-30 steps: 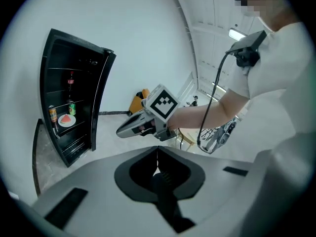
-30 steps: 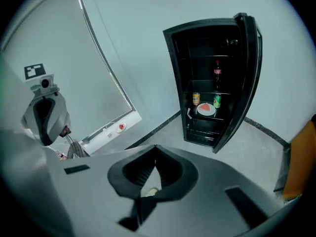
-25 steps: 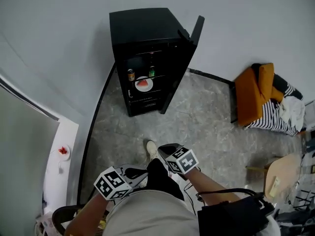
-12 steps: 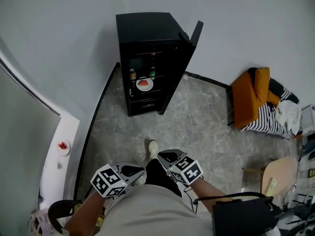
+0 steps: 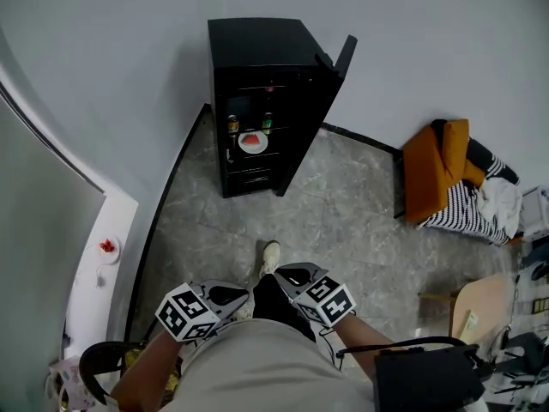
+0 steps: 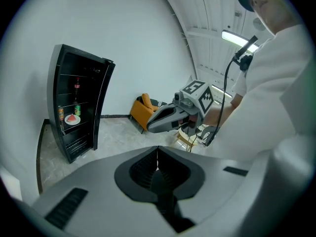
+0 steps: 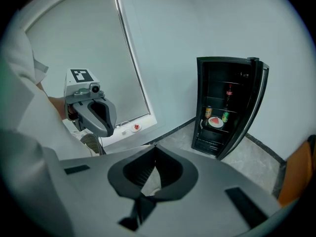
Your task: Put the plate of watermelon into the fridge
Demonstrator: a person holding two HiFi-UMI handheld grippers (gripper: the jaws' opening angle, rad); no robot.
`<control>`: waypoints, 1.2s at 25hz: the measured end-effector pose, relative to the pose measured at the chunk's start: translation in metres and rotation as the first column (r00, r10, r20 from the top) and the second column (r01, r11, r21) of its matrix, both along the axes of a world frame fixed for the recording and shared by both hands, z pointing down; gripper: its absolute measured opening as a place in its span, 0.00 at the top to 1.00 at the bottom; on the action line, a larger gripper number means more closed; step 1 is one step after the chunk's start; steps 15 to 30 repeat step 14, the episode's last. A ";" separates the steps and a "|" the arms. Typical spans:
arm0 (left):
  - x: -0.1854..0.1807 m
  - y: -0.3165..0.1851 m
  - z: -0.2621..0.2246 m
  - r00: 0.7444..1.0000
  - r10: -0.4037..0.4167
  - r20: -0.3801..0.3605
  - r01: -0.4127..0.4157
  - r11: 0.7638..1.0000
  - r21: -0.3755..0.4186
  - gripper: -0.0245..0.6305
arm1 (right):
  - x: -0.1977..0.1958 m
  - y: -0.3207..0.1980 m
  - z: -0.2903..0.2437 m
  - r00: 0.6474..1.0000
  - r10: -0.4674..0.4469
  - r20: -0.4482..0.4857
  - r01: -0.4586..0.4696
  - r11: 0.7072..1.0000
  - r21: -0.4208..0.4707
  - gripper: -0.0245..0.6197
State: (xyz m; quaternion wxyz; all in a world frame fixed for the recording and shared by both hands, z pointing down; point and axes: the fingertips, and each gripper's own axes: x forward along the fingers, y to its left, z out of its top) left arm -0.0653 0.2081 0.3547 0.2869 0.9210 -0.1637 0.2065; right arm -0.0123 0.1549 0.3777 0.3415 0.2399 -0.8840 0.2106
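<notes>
A white plate with a red watermelon slice [image 5: 251, 142] sits on a middle shelf of the small black fridge [image 5: 257, 50], whose door [image 5: 314, 114] stands open. The plate also shows far off in the left gripper view [image 6: 72, 119] and the right gripper view [image 7: 216, 122]. Both grippers hang close to the person's body, far from the fridge. My left gripper [image 5: 228, 298] is shut and empty, its jaws [image 6: 157, 158] meeting in a thin line. My right gripper [image 5: 290, 275] is shut and empty too [image 7: 155, 158].
Two drink cans [image 5: 232, 125] stand beside the plate on the shelf. An orange chair [image 5: 437, 174] with striped cloth [image 5: 480, 213] stands at the right wall. A wooden stool [image 5: 480, 312] is at the lower right. A small dish [image 5: 107, 247] lies on the white window sill at the left.
The view has drifted a little, and the fridge now sits slightly farther right. Both grippers have sunk a bit toward the body. The plate has stayed on its shelf.
</notes>
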 end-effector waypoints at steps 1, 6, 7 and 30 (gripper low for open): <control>0.000 0.000 0.000 1.000 -0.003 -0.002 0.003 1.000 0.001 0.94 | -0.002 0.001 0.000 1.000 -0.004 0.001 0.004 1.000 0.000 0.94; -0.002 -0.001 -0.001 1.000 -0.022 -0.007 0.022 1.000 0.002 0.94 | -0.007 -0.001 -0.002 1.000 -0.025 -0.001 0.025 1.000 -0.001 0.94; -0.002 -0.001 0.000 1.000 -0.026 -0.008 0.026 1.000 0.000 0.94 | -0.008 -0.001 -0.001 1.000 -0.030 -0.003 0.030 1.000 -0.001 0.94; -0.008 -0.009 0.004 0.999 -0.053 -0.013 0.053 0.999 -0.012 0.94 | -0.015 -0.014 0.003 0.999 -0.048 -0.011 0.048 0.999 -0.001 0.94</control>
